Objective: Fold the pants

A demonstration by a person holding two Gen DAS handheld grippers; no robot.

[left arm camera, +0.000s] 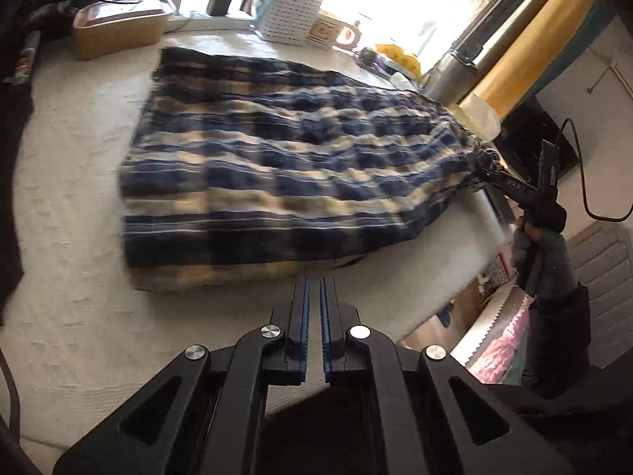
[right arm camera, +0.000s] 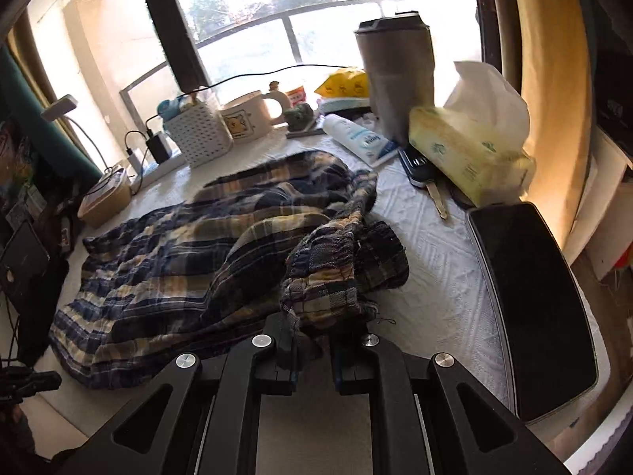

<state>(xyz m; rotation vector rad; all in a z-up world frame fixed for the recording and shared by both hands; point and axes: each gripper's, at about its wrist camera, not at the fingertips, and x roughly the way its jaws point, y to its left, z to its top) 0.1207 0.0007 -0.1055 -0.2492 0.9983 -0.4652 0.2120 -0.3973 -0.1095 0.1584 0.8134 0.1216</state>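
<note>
Blue, navy and cream plaid pants (left arm camera: 277,174) lie spread on a white textured table cover (left arm camera: 71,237). My left gripper (left arm camera: 315,281) sits just in front of the pants' near edge, its jaws almost closed with a thin gap, holding nothing. My right gripper (left arm camera: 488,174) pinches the bunched waistband end of the pants at the table's right edge. In the right wrist view the pants (right arm camera: 178,261) stretch away to the left, and the gathered waistband (right arm camera: 328,277) is clamped in my right gripper (right arm camera: 314,336), covering its fingertips.
Along the window side stand a tan lidded box (left arm camera: 118,31), a white perforated basket (left arm camera: 289,16), a mug (right arm camera: 253,114), a metal tumbler (right arm camera: 395,75), a lotion tube (right arm camera: 360,138) and a tissue box (right arm camera: 467,150). A black pad (right arm camera: 530,301) lies at the right.
</note>
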